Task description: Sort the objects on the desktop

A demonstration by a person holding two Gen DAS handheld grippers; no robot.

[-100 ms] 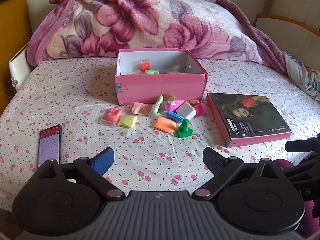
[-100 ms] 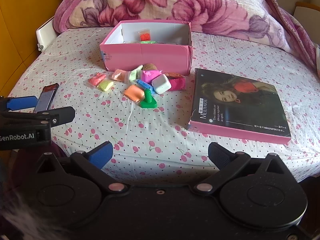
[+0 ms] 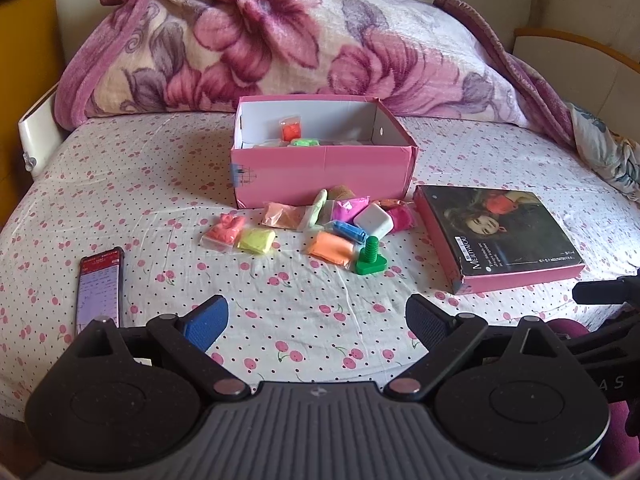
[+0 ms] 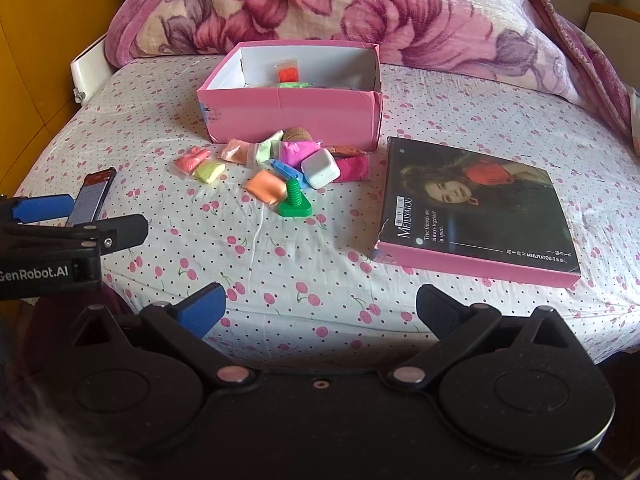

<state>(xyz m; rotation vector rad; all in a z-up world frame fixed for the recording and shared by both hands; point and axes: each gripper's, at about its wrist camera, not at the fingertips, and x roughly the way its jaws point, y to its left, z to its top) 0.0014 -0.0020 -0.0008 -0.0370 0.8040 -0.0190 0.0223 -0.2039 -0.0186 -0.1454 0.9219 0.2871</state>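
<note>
Grippers idle: left gripper (image 3: 316,320) and right gripper (image 4: 320,308) both gape, empty. I approach the green bolt (image 4: 295,200), frame centre, straight, then the pink box (image 4: 288,114) above.

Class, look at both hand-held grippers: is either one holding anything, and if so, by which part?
Nothing is held. The left hand-held gripper and the right hand-held gripper both stand open above the bedsheet, short of the green bolt.

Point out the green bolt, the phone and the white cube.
green bolt (image 4: 295,199): right wrist view, on its threaded shaft.
phone (image 3: 99,289): left wrist view, middle of its lit screen.
white cube (image 4: 321,168): right wrist view, on its top face.
</note>
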